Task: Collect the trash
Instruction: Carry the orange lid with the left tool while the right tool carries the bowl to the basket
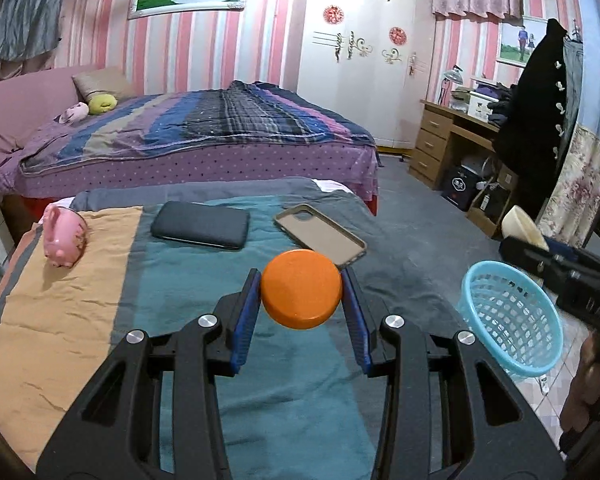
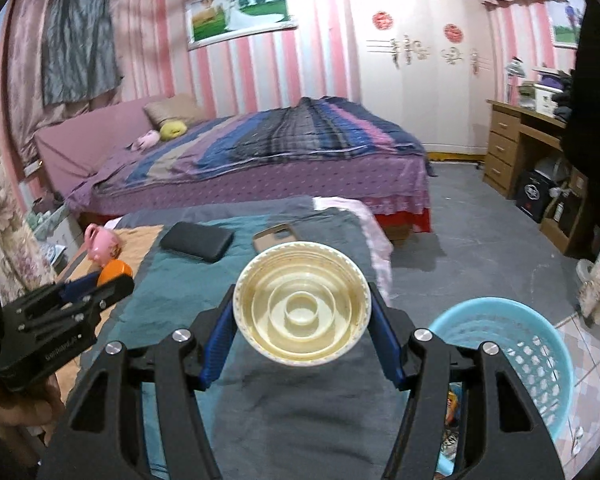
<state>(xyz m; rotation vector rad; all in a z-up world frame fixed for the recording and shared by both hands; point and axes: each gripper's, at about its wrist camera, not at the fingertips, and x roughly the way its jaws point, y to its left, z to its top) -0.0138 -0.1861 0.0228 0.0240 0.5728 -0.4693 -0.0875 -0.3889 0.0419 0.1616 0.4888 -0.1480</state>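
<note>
My left gripper (image 1: 302, 286) is shut on an orange round lid (image 1: 301, 289), held above the cloth-covered table (image 1: 100, 304). From the right wrist view the same lid (image 2: 115, 271) and left gripper (image 2: 100, 280) show at the left. My right gripper (image 2: 302, 306) is shut on a cream plastic lid (image 2: 302, 306), its ribbed inner side facing the camera. That cream lid (image 1: 524, 228) also peeks out at the right edge of the left wrist view. A light blue mesh basket (image 1: 510, 322) stands off the table's right side, also seen as the basket (image 2: 512, 354) lower right.
On the table lie a black phone (image 1: 201, 225), a tan phone case (image 1: 320, 235) and a pink piggy bank (image 1: 65, 237). A bed (image 1: 196, 136) stands beyond, with a white wardrobe (image 1: 364, 60) and a wooden desk (image 1: 444, 140) at the right. Grey floor (image 2: 480, 232) lies open between.
</note>
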